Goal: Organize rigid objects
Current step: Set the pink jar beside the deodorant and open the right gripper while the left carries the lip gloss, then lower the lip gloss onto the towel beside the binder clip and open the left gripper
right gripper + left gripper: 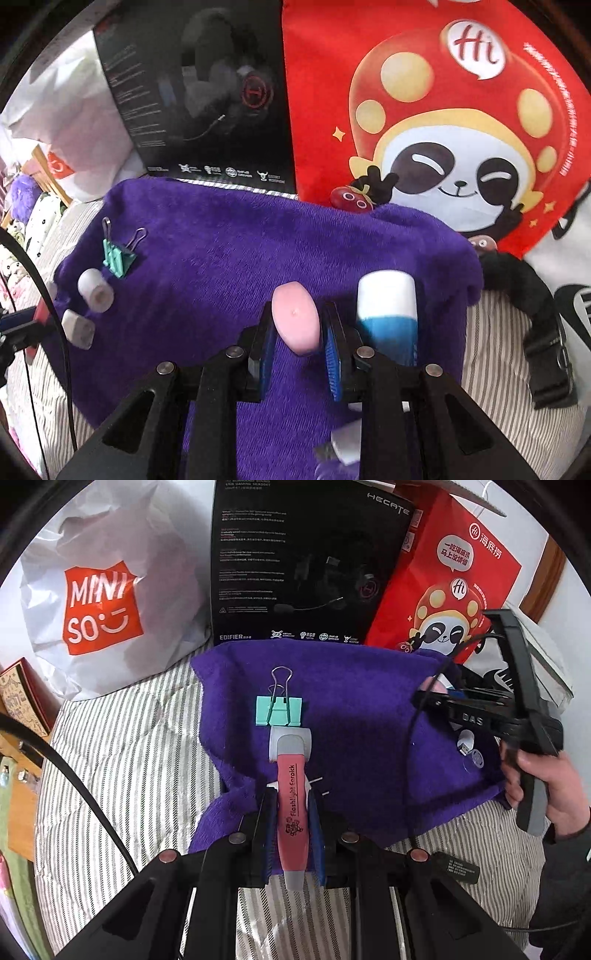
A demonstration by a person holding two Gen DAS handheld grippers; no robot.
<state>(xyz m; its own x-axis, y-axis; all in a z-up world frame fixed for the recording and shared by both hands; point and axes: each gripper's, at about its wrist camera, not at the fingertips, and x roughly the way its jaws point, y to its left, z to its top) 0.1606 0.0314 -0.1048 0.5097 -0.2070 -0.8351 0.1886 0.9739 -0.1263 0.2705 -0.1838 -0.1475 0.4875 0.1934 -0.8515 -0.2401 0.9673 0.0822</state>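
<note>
two hand-held grippers are at work over the purple cloth spread on your striped bed. your left hand-held gripper is clamped narrow on the pink earpick, its blue pads pressing both sides of the handle. the grey head of the earpick points forward and lies just short of the mint binder clip, which sits on the cloth with its wire loops toward the black box.

your right hand-held gripper is also closed down, gripping a pink oval piece between its pads, above the cloth. just beside its right finger stands a blue-and-white tube, white end up; you cannot tell whether they touch. in the left wrist view your right hand holds that tool's handle at the cloth's right edge.

from the right wrist view, the clip lies near the cloth's far left corner, with two small white caps close beside it. behind the cloth lean the black box, a red panda bag and a white bag. a black strap lies on the bed to the right.
</note>
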